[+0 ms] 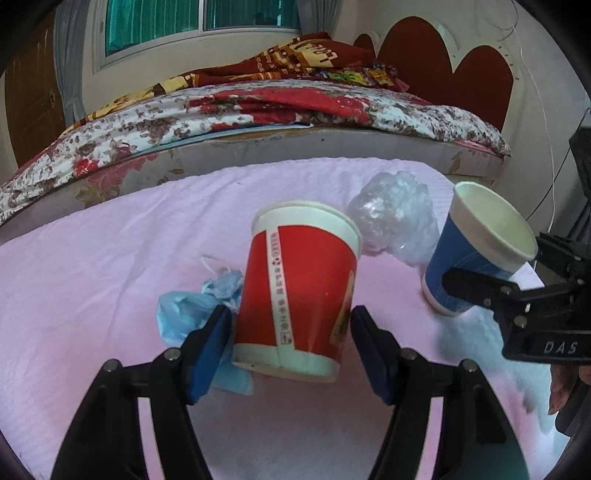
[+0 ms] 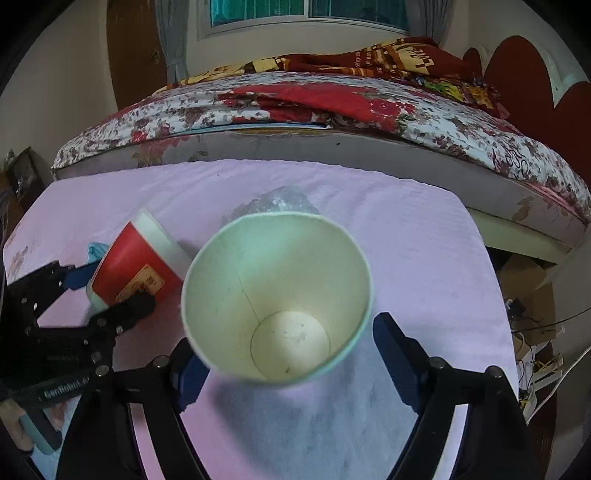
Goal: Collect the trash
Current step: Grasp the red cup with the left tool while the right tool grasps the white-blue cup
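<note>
A red paper cup (image 1: pixel 299 291) stands on the pink cloth (image 1: pixel 92 280) between the open fingers of my left gripper (image 1: pixel 291 328); a small gap shows on each side. It also shows in the right wrist view (image 2: pixel 129 269). A blue paper cup (image 1: pixel 469 251) with a white inside (image 2: pixel 277 295) sits between the fingers of my right gripper (image 2: pixel 291 354), tilted toward the camera. The right finger stands clear of the cup; the left one is partly hidden behind it. A crumpled clear plastic bag (image 1: pixel 395 214) lies behind the cups. A crumpled blue face mask (image 1: pixel 192 306) lies left of the red cup.
A bed (image 1: pixel 258 125) with a floral cover and red blankets runs along the far edge of the table. A window (image 1: pixel 199 18) is behind it. Boxes and cables (image 2: pixel 532 317) sit on the floor to the right of the table.
</note>
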The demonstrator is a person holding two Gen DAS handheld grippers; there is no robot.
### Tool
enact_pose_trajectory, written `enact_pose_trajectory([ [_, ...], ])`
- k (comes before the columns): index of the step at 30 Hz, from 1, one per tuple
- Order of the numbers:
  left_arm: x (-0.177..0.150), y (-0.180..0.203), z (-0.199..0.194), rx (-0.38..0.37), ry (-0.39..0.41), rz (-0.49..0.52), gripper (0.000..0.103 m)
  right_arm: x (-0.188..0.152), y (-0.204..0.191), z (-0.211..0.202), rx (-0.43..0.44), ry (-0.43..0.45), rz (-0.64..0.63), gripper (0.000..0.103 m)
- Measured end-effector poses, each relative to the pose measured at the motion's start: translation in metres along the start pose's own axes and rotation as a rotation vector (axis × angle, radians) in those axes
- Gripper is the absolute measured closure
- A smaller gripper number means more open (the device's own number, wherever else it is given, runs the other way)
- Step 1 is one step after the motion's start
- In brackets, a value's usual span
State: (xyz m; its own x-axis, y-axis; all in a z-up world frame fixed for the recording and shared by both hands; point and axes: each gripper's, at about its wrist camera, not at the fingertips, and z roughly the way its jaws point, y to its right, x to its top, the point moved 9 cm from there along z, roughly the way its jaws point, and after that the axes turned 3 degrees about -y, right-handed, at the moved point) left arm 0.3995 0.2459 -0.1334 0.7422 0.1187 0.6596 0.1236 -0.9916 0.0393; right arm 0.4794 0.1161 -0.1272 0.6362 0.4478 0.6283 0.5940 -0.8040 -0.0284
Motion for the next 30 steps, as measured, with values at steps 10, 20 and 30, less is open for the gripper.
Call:
enact_pose_trajectory([
  [10,-0.005,0.003,-0.017,-0.024,0.024,-0.004,0.044,-0.011,0.001,-0.019,0.022,0.019,0.024,0.046],
  [20,-0.035,0.013,-0.059,-0.017,0.046,0.010,0.044,-0.056,0.014,-0.060,-0.011,0.007,0.034,0.046],
  [30,-0.065,0.030,-0.082,-0.006,0.040,0.036,0.044,-0.109,0.028,-0.110,-0.047,-0.009,0.045,0.046],
])
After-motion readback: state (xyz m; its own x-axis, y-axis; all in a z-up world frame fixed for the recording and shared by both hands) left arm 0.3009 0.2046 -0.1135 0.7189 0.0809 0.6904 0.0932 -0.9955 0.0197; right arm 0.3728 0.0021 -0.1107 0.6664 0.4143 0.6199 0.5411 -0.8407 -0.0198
